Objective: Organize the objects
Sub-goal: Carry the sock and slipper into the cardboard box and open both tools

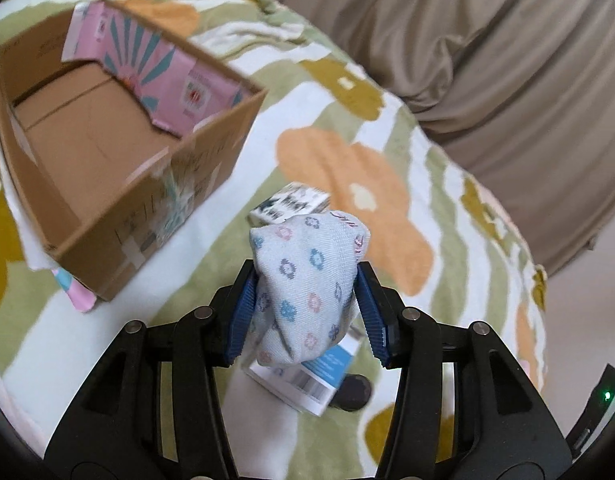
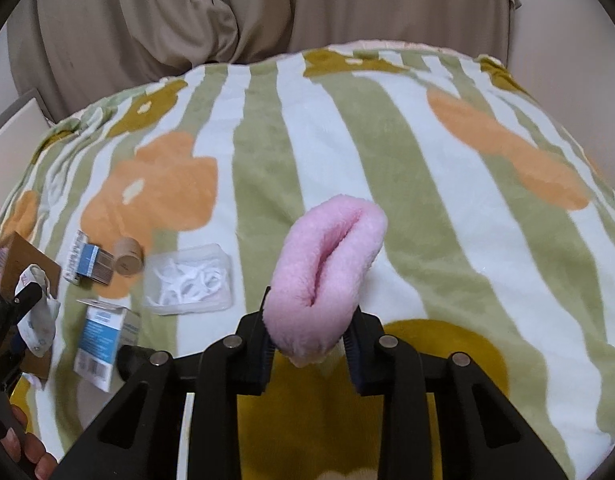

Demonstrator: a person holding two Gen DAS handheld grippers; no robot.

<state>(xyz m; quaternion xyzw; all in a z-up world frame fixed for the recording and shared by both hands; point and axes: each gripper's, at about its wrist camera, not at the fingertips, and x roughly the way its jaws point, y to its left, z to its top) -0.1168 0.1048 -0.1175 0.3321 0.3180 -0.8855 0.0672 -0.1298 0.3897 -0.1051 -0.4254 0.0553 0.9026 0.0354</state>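
Observation:
My left gripper (image 1: 307, 304) is shut on a rolled white sock with small flower prints (image 1: 307, 280), lifted off the striped blanket (image 1: 227, 240). An open cardboard box (image 1: 119, 152) with a pink lining stands up and to the left of it. My right gripper (image 2: 309, 336) is shut on a fluffy pink sock bundle (image 2: 327, 264), also held above the blanket (image 2: 347, 140). In the right wrist view the left gripper (image 2: 25, 300) with the patterned sock (image 2: 39, 320) shows at the left edge.
Under the left gripper lie a blue-and-white carton (image 1: 311, 376), a small printed box (image 1: 287, 202) and a dark round object (image 1: 353, 392). The right wrist view shows a clear case of floss picks (image 2: 187, 280), a brown cylinder (image 2: 128, 262) and two small cartons (image 2: 83, 260) (image 2: 101, 340). Beige curtains (image 2: 147, 20) hang behind.

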